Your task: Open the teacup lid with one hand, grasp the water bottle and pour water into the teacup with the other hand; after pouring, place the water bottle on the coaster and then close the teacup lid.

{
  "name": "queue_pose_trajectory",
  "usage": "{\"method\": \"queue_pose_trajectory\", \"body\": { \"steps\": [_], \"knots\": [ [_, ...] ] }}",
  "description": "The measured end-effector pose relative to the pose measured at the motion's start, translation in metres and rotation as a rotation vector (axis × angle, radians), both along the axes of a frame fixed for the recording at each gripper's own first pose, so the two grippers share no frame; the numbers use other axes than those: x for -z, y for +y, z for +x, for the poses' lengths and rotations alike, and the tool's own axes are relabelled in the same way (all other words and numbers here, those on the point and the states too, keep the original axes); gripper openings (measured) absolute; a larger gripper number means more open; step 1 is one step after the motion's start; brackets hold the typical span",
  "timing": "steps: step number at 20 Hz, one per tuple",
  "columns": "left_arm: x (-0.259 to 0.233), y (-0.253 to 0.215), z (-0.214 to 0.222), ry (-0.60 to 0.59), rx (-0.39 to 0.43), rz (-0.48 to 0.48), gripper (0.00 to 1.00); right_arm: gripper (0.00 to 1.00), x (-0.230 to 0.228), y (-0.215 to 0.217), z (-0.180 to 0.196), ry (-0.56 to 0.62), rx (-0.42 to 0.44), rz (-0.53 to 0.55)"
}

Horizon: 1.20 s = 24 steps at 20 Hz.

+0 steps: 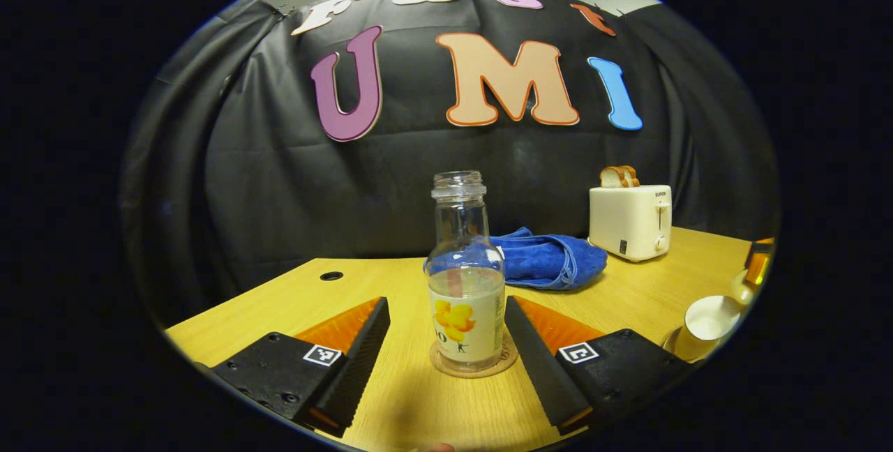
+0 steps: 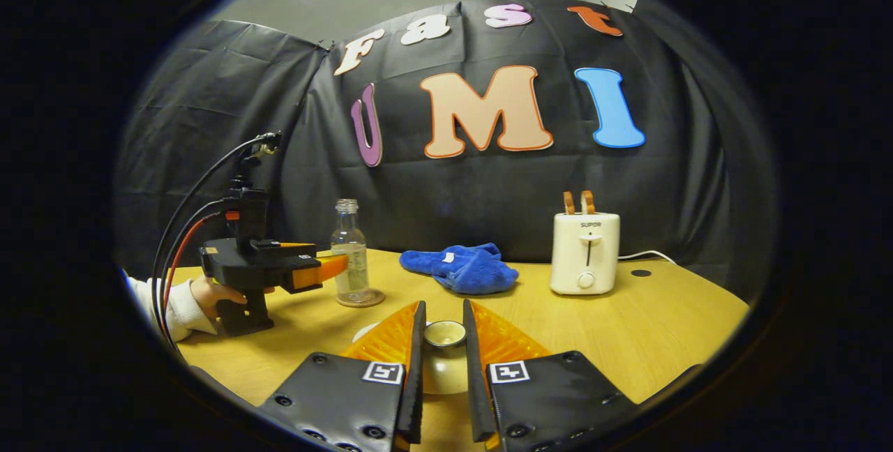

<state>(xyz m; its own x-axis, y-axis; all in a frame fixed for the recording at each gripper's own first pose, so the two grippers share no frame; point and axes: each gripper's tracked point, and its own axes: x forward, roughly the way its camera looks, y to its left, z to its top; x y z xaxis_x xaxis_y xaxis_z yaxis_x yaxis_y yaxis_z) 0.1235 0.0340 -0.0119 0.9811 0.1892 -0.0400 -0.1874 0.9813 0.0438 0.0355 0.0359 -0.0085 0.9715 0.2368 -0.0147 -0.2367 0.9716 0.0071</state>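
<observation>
An uncapped glass water bottle (image 1: pixel 466 277) with a yellow-flower label stands upright on a round cork coaster (image 1: pixel 441 364). My left gripper (image 1: pixel 446 304) is open, one finger on each side of the bottle, neither touching it. The right gripper view shows that bottle (image 2: pixel 350 253) at the left, the left gripper (image 2: pixel 328 267) at its side. My right gripper (image 2: pixel 444 307) is shut on the knob of the cream teacup lid (image 2: pixel 445 335). The teacup (image 1: pixel 708 323) stands uncovered at the right edge of the left gripper view, below the right gripper (image 1: pixel 759 261).
A blue cloth (image 2: pixel 460 267) lies at the back middle of the wooden table (image 2: pixel 663 319). A white toaster (image 2: pixel 584 253) holding bread stands to its right. A hand in a white sleeve (image 2: pixel 185 302) holds the left gripper at the table's left.
</observation>
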Motion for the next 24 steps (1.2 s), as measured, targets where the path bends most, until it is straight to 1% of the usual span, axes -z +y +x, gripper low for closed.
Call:
{"method": "queue_pose_trajectory", "body": {
  "steps": [2, 6, 7, 8, 11, 15, 17, 19, 23, 24],
  "knots": [
    [-0.003, 0.001, -0.006, -0.019, -0.014, -0.012, 0.97, 0.30, 0.001, 0.010, 0.005, 0.003, -0.018, 0.000],
    [-0.007, 0.011, -0.017, -0.050, -0.064, -0.031, 0.96, 0.30, 0.003, 0.023, 0.017, 0.015, -0.012, -0.004],
    [-0.007, 0.008, -0.017, -0.050, -0.057, -0.037, 1.00, 0.30, 0.006, 0.025, 0.019, 0.026, -0.012, -0.009],
    [-0.005, 0.007, -0.018, -0.047, -0.050, -0.035, 0.96, 0.30, 0.008, 0.027, 0.021, 0.038, -0.012, -0.014],
    [-0.007, 0.007, -0.020, -0.049, -0.047, -0.035, 0.97, 0.30, 0.014, 0.028, 0.025, 0.078, -0.006, -0.031],
    [-0.008, 0.008, -0.022, -0.051, -0.047, -0.034, 0.97, 0.30, 0.024, 0.032, 0.029, 0.132, -0.018, -0.050],
    [-0.007, 0.006, -0.023, -0.049, -0.043, -0.034, 0.97, 0.33, 0.027, 0.033, 0.029, 0.155, -0.026, -0.047],
    [-0.008, 0.007, -0.021, -0.049, -0.042, -0.035, 0.97, 0.39, 0.028, 0.035, 0.031, 0.158, -0.035, -0.041],
    [-0.008, 0.007, -0.022, -0.049, -0.042, -0.035, 0.97, 0.80, 0.024, 0.032, 0.028, 0.134, -0.030, -0.044],
    [-0.008, 0.007, -0.022, -0.049, -0.041, -0.035, 0.97, 0.81, 0.021, 0.030, 0.028, 0.119, -0.024, -0.031]
  ]
}}
